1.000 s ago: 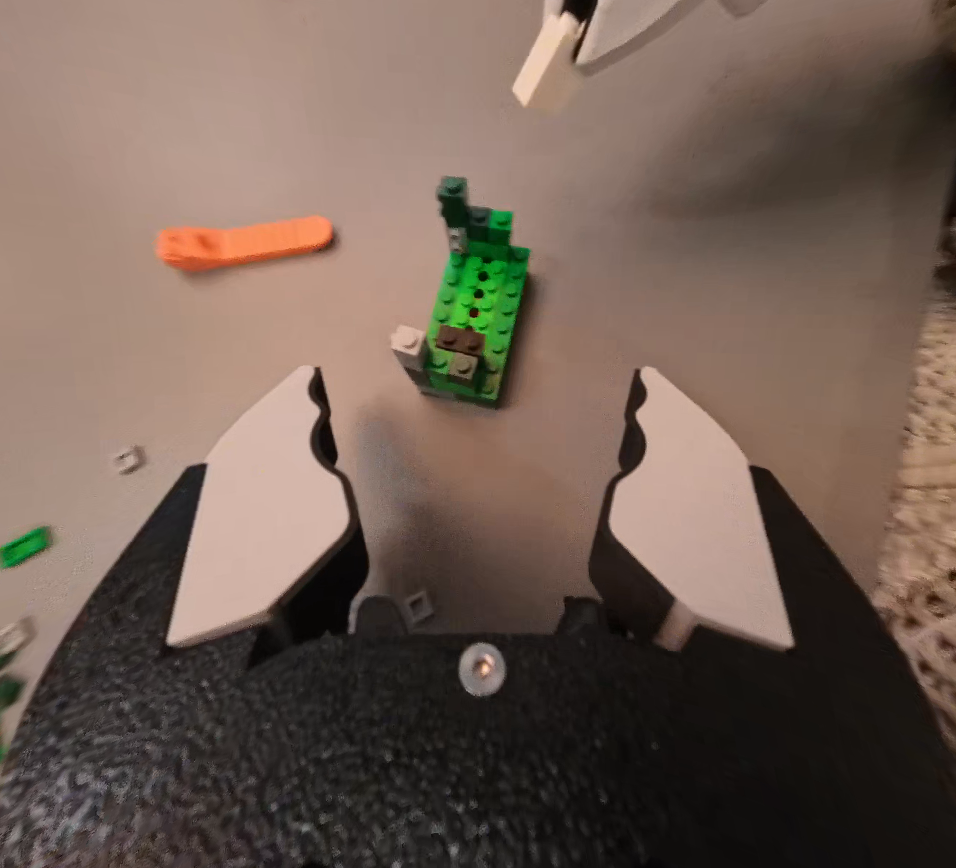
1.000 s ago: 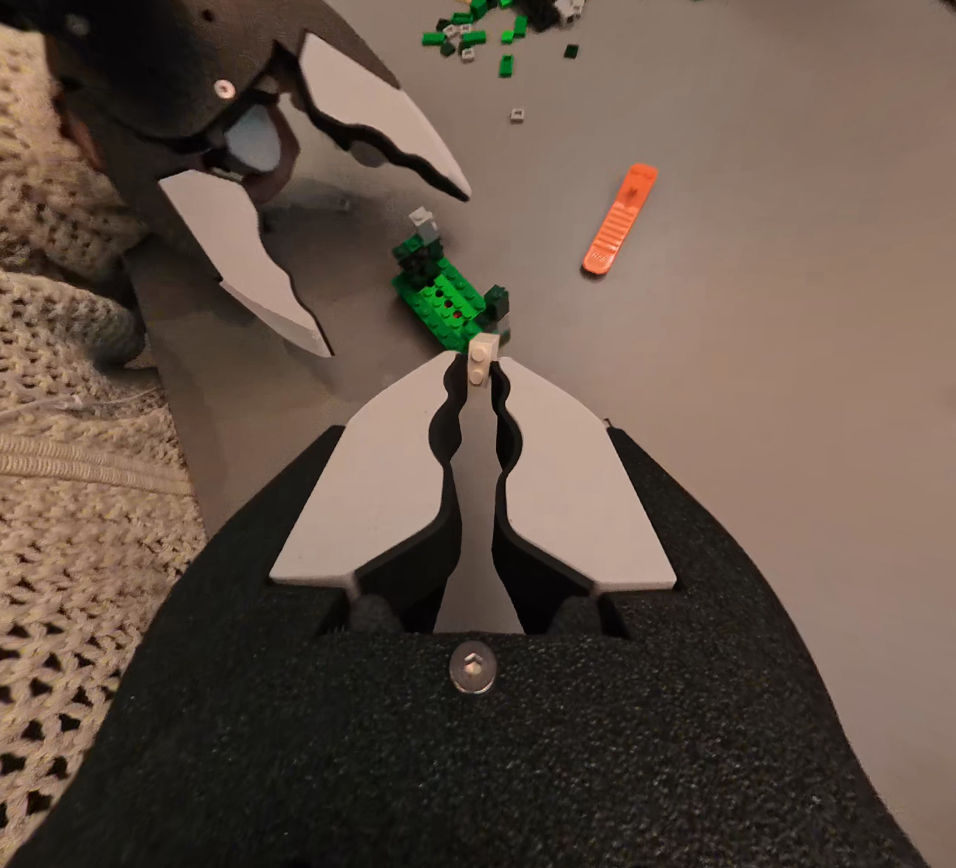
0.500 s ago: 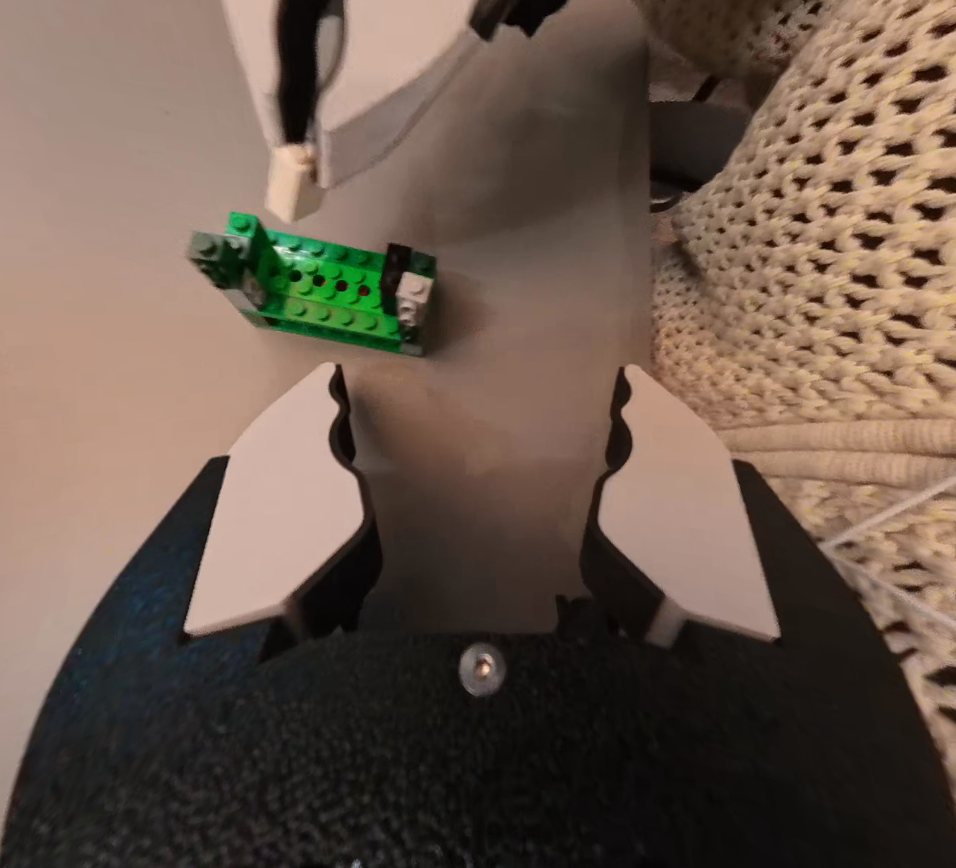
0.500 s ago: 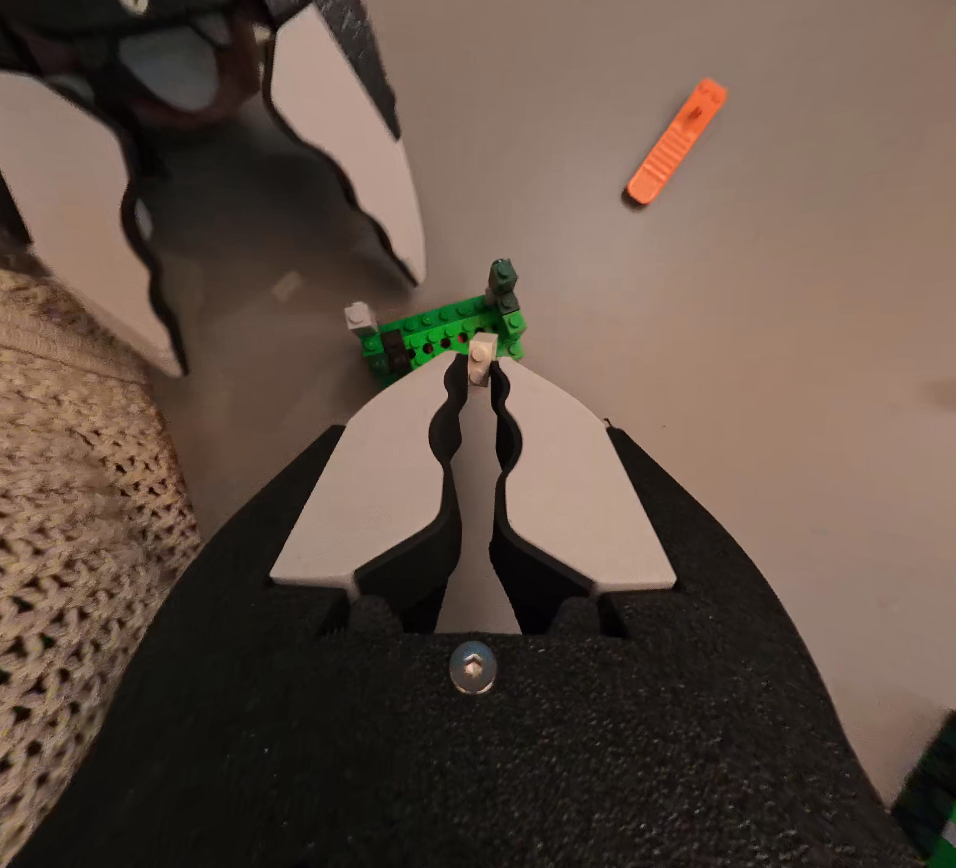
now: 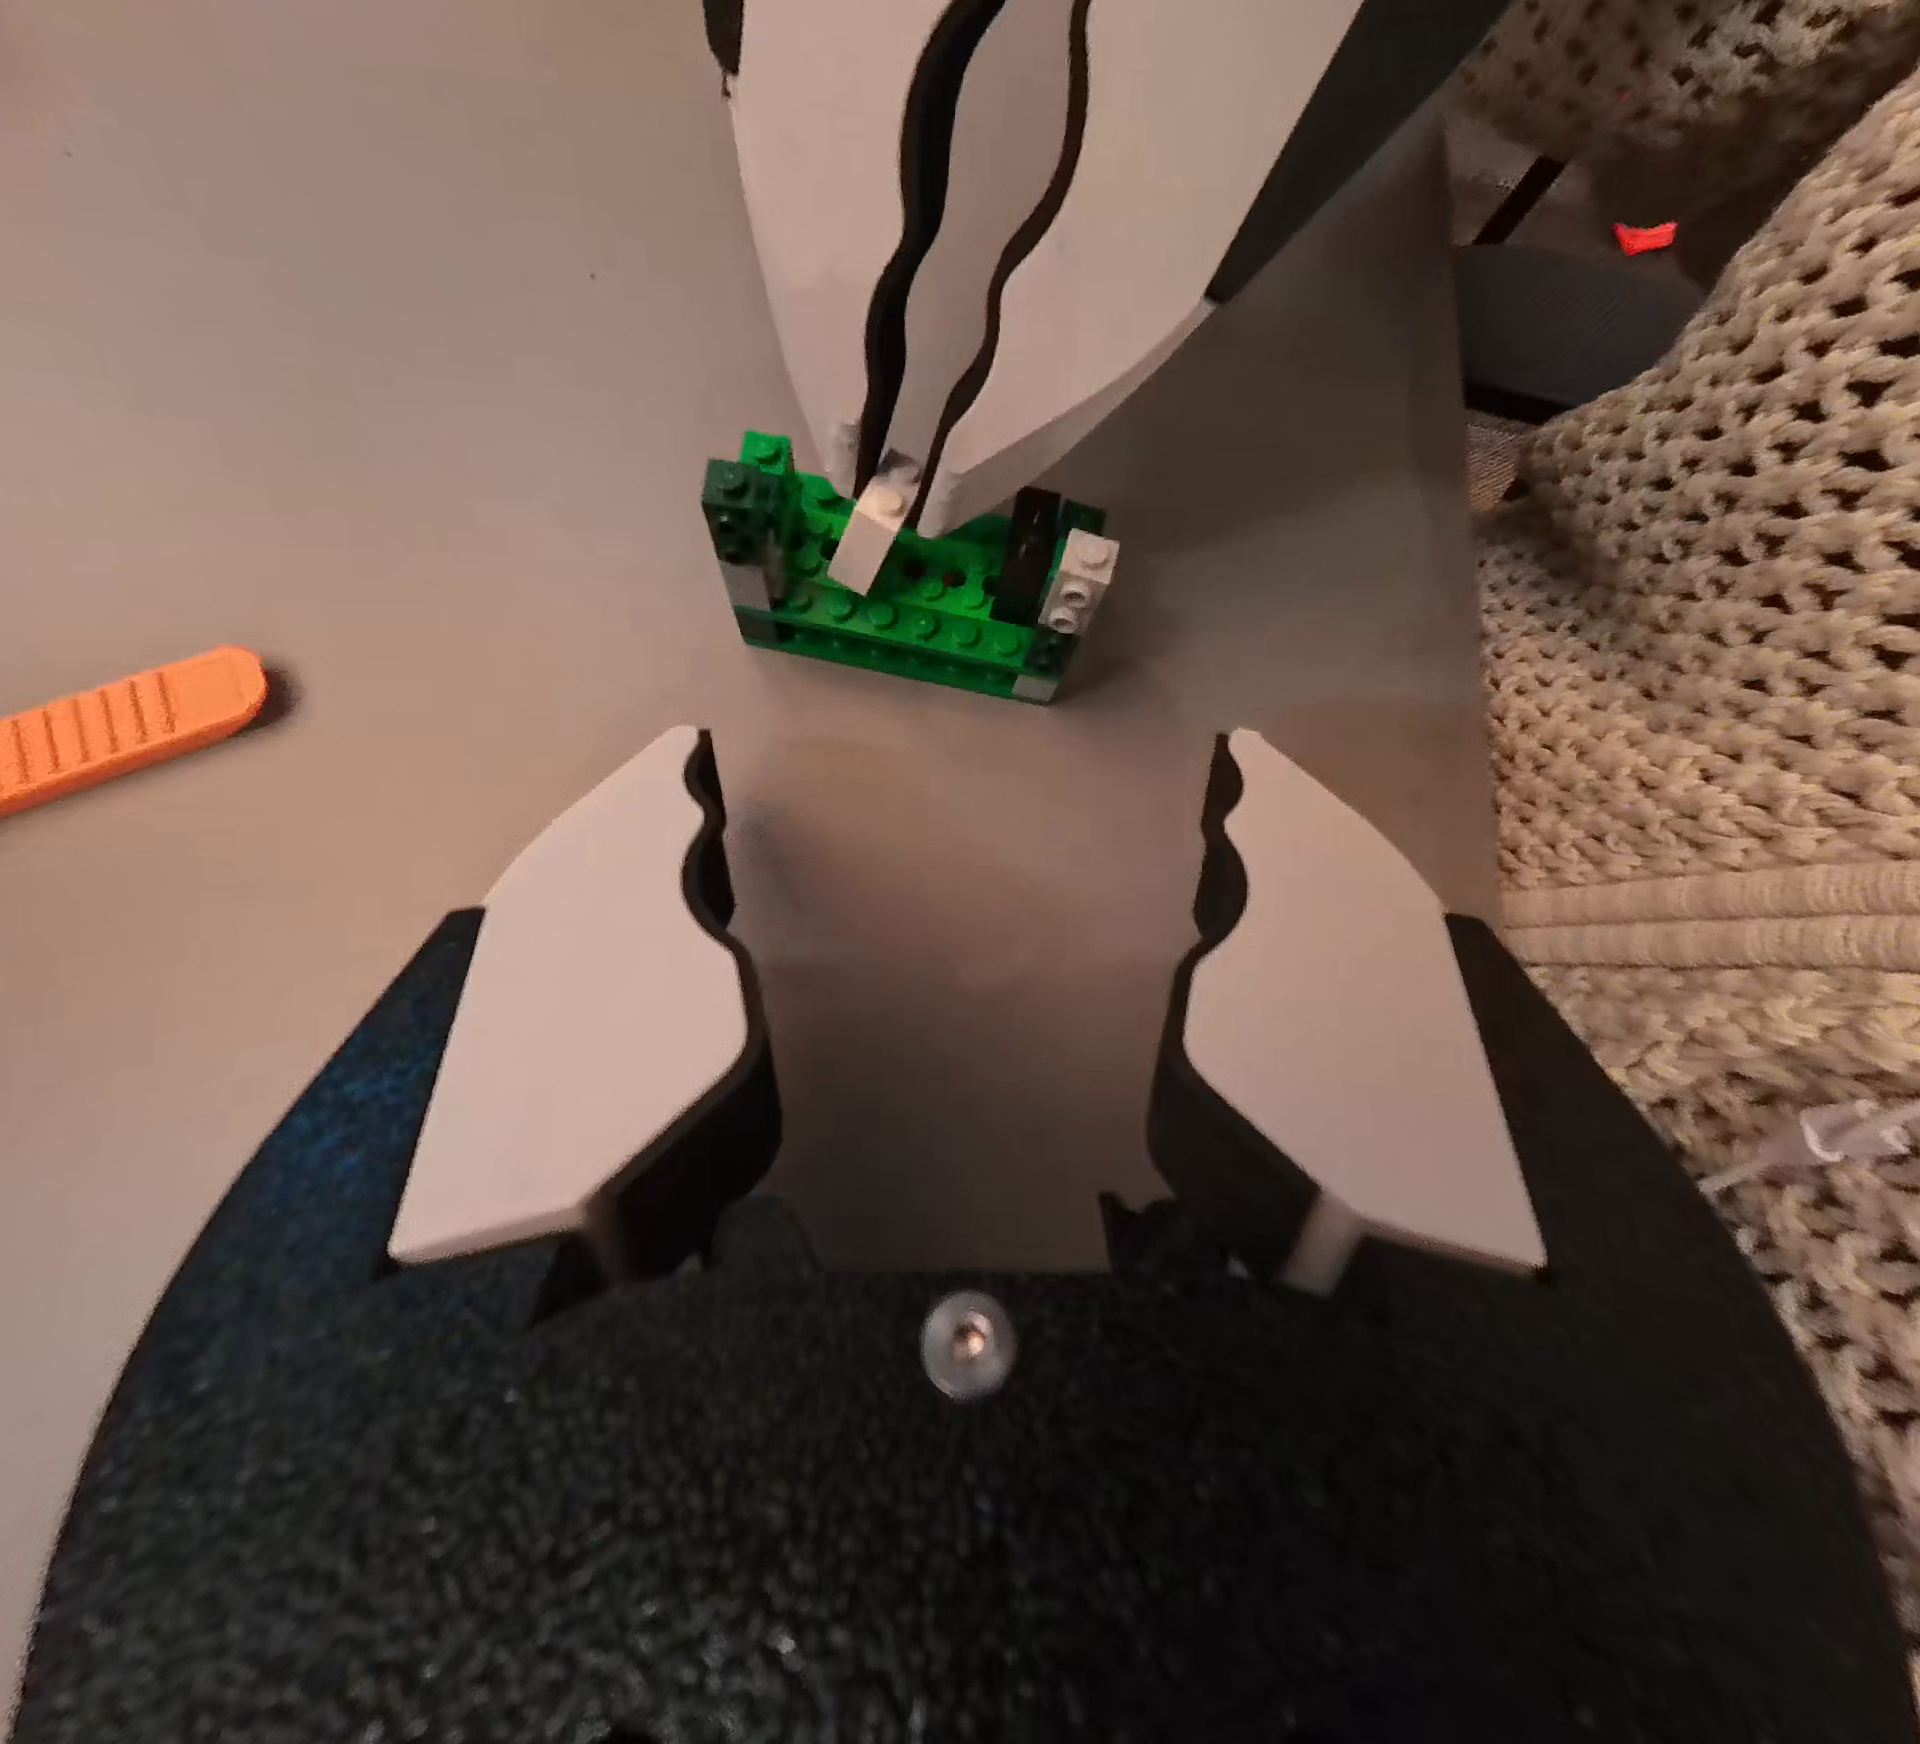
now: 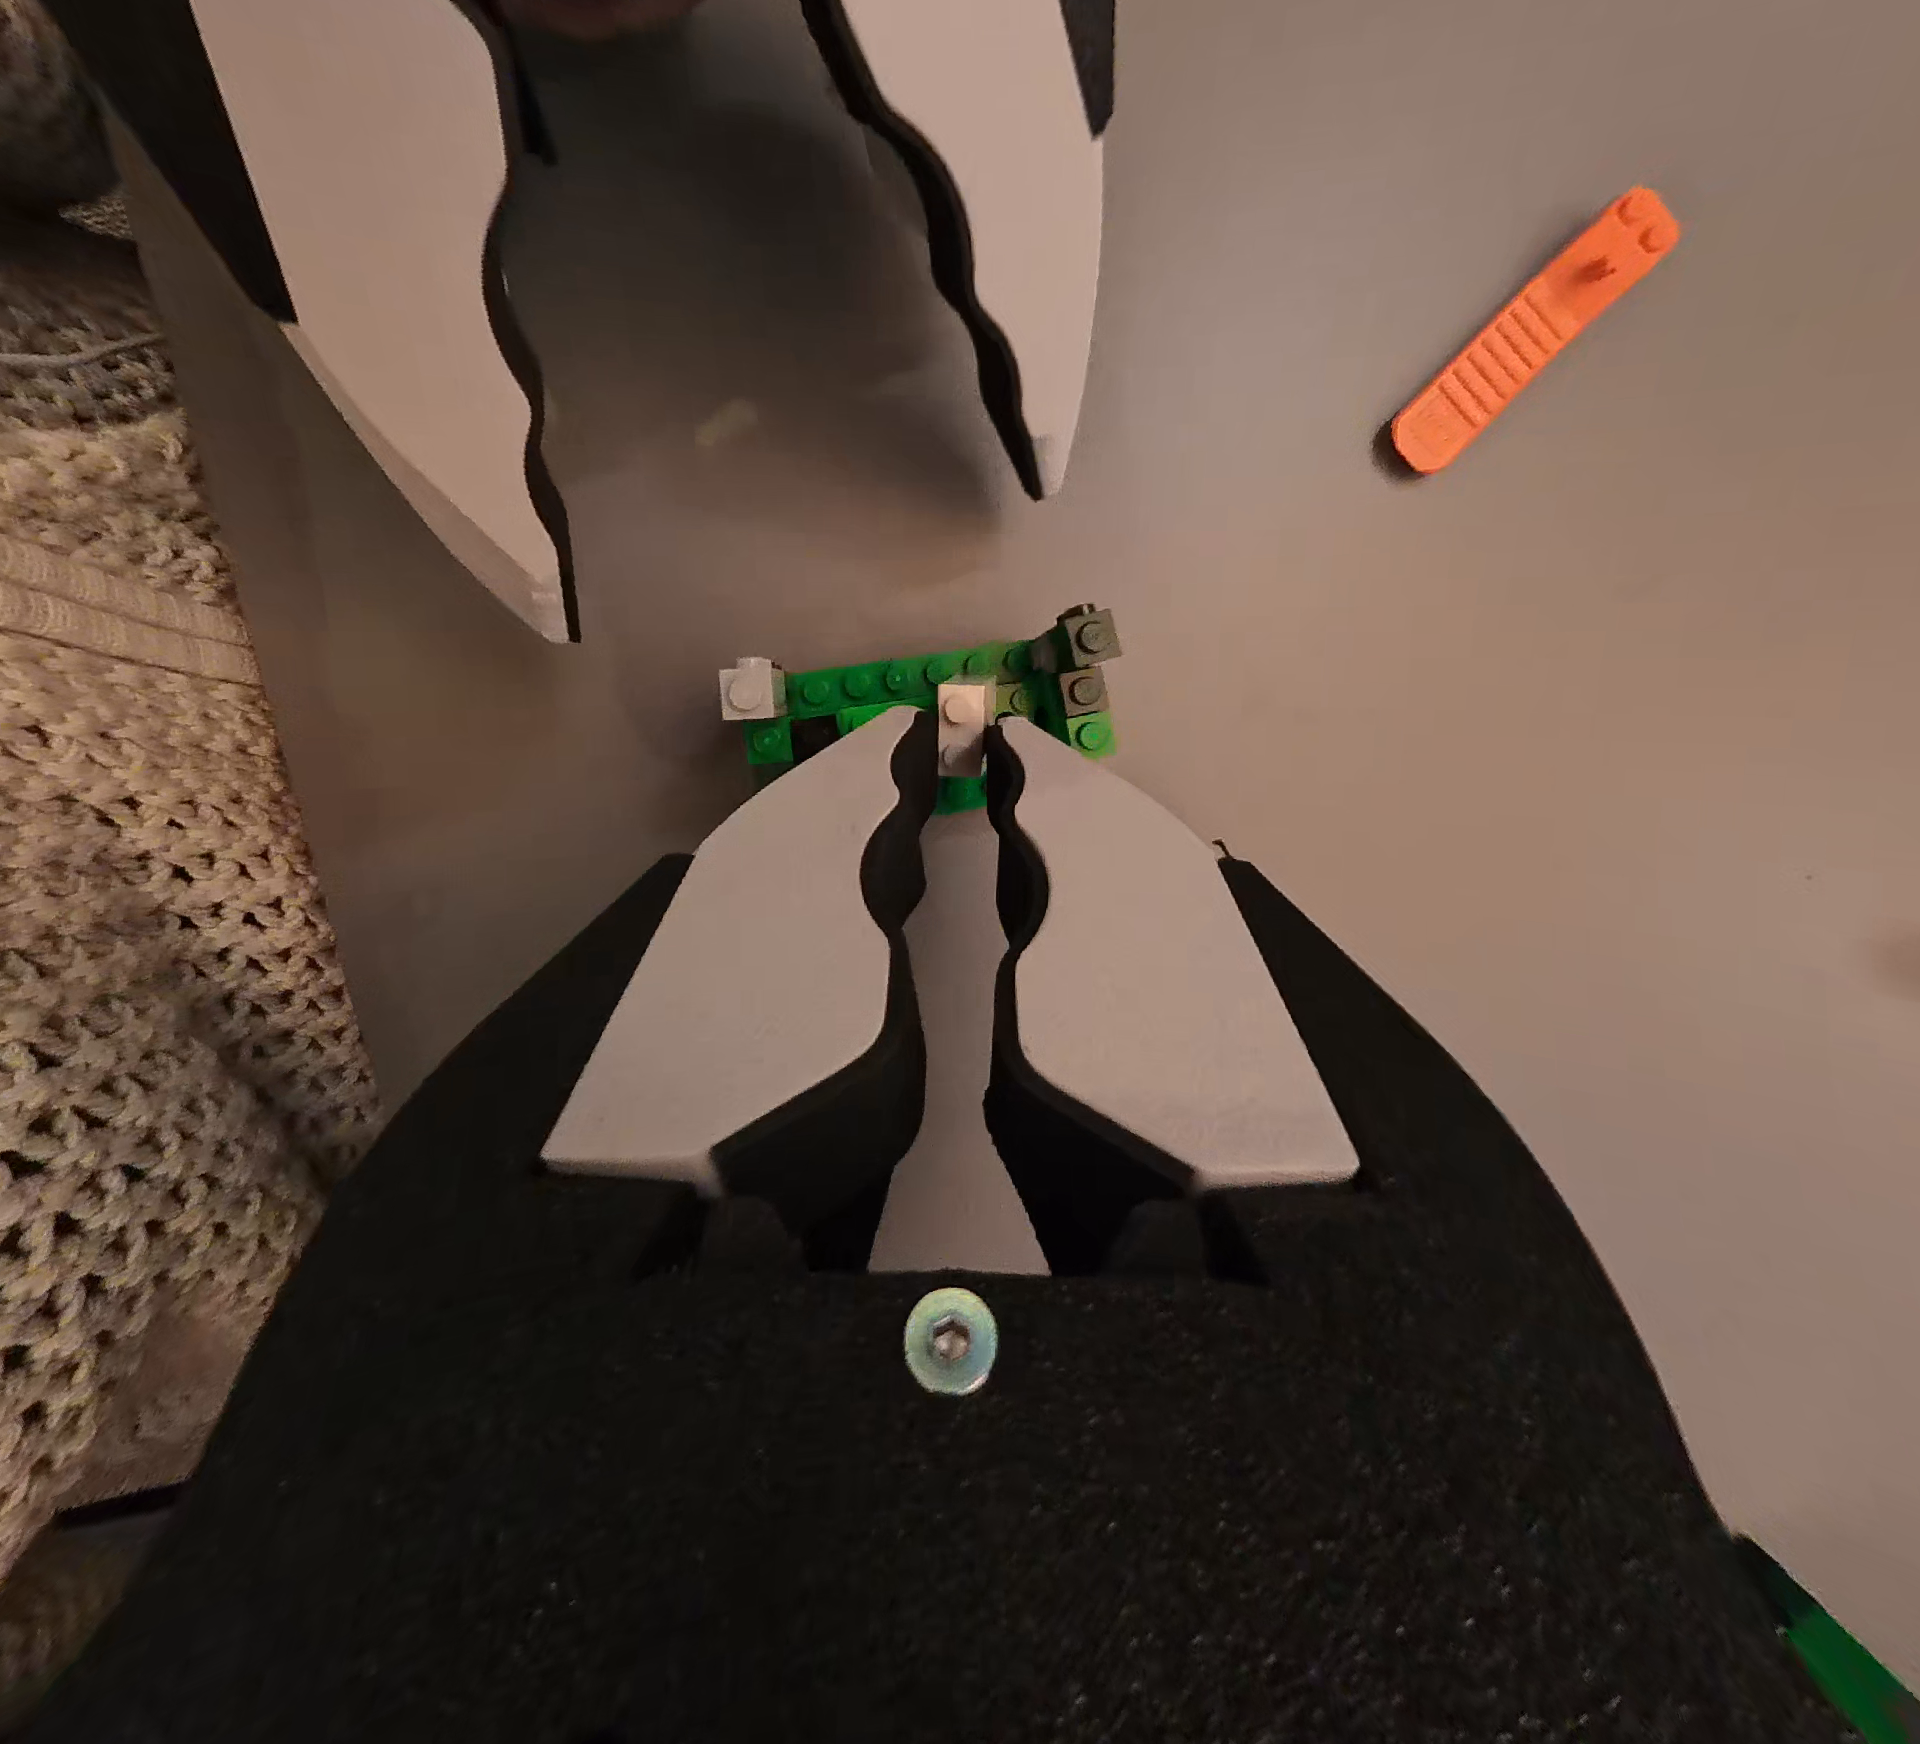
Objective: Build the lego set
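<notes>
Grey tabletop point(image 5: 416, 344) carries a green lego build point(image 5: 904, 614). Right gripper point(image 6: 954, 738) pinches a white brick point(image 6: 958, 726) over the build. Beside the build, left gripper point(image 5: 961, 749) gapes, holding nothing.

My grippers: left gripper point(image 5: 961, 749) and right gripper point(image 6: 951, 728) have black grainy bodies, pale grey wavy-edged fingers, one silver screw point(image 6: 949, 1343). Cream knit sleeve point(image 5: 1714, 759).

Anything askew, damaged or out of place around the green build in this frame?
Nothing stands out. The green build sits flat on the grey table, intact. The right gripper pinches a pale brick, tilted, over the build; the left gripper is open and empty. An orange separator tool lies apart.
</notes>
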`<state>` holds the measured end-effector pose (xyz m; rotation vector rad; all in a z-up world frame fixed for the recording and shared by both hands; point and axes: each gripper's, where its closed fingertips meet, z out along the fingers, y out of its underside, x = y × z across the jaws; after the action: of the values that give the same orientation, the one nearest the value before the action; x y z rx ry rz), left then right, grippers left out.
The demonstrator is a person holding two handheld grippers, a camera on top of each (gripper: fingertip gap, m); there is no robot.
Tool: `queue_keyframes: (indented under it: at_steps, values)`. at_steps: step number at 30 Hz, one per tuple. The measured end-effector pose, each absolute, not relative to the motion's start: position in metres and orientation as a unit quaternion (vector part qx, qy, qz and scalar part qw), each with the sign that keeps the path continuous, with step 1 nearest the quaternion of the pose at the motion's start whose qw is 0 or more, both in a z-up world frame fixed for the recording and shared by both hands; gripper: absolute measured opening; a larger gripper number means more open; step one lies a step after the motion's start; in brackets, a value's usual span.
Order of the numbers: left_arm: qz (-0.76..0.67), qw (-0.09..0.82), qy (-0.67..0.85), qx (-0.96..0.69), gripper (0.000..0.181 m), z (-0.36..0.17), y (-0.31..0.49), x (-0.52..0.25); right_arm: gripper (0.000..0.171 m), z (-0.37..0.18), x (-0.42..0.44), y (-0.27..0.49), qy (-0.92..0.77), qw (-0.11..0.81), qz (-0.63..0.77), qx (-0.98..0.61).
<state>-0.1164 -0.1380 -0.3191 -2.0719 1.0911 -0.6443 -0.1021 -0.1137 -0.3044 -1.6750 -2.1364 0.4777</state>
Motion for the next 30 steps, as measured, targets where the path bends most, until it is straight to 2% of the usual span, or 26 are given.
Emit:
queue_keyframes:
  at_steps: [11,16,22,30]
  values:
    - [-0.260,0.335,0.416,-0.804,0.088,-0.325,-0.140,-0.116,0.013,-0.301,-0.099,-0.109,-0.756,0.218,0.190,-0.588]
    - [-0.262,0.335,0.414,-0.805,0.088,-0.326,-0.140,-0.117,0.015,-0.298,-0.094,-0.111,-0.725,0.242,0.251,-0.595]
    - [-0.266,0.333,0.411,-0.806,0.088,-0.327,-0.140,-0.118,0.014,-0.305,-0.095,-0.114,-0.690,0.259,0.320,-0.595]
    - [-0.271,0.328,0.409,-0.807,0.088,-0.329,-0.140,-0.117,0.008,-0.310,-0.097,-0.110,-0.685,0.275,0.331,-0.588]
